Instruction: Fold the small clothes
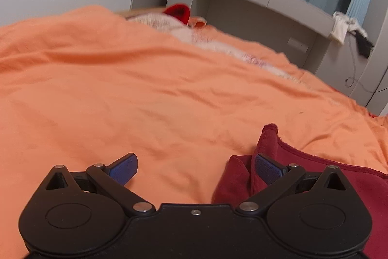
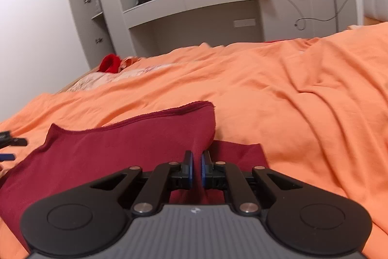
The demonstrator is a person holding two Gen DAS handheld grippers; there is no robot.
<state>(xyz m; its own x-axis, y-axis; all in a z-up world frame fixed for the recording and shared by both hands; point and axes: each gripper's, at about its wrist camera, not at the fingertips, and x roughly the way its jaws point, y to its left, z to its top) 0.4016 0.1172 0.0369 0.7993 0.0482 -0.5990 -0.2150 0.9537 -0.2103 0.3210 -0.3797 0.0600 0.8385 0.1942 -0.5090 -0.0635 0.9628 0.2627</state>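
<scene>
Your left gripper [image 1: 196, 168] is wide open over the orange bedsheet [image 1: 145, 94], one pad touching the dark red cloth [image 1: 235, 181]. Your right gripper [image 2: 197, 170] pinches a fold of it. Only the right view shows the cloth spread on the sheet.

My left gripper [image 1: 196, 169] hangs wide open over the orange bed [image 1: 145, 89]. Its right finger [image 1: 266, 168] touches the dark red garment [image 1: 303, 176].
</scene>
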